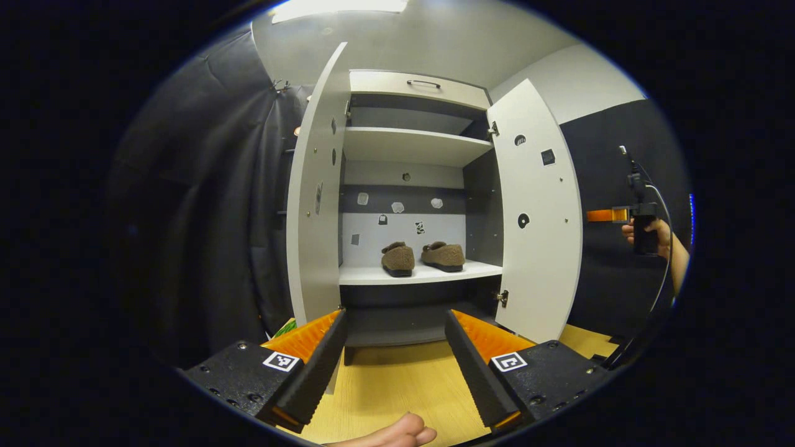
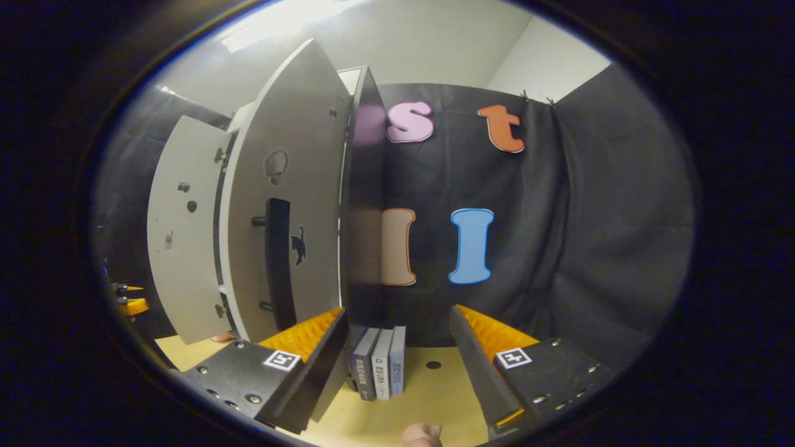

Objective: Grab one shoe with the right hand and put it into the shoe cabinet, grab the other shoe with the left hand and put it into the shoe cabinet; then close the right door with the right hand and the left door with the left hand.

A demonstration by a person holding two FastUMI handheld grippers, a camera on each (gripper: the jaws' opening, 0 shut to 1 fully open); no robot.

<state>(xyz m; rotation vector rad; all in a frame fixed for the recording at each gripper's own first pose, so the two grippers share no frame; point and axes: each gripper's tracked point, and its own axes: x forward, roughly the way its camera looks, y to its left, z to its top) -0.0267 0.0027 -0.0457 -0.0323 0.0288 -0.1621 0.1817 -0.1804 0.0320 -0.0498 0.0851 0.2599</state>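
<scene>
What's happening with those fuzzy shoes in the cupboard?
A person is tidying shoes away with a gripper in each hand. Both brown shoes already sit side by side on a shelf in the cabinet. The left door and right door are wide open. The left gripper and right gripper are open and empty, the right one beside its door's handle.

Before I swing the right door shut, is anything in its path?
Nothing visible: both shoes sit well back on the shelf, clear of the right door. The right gripper, open, is beside its outer face.
</scene>
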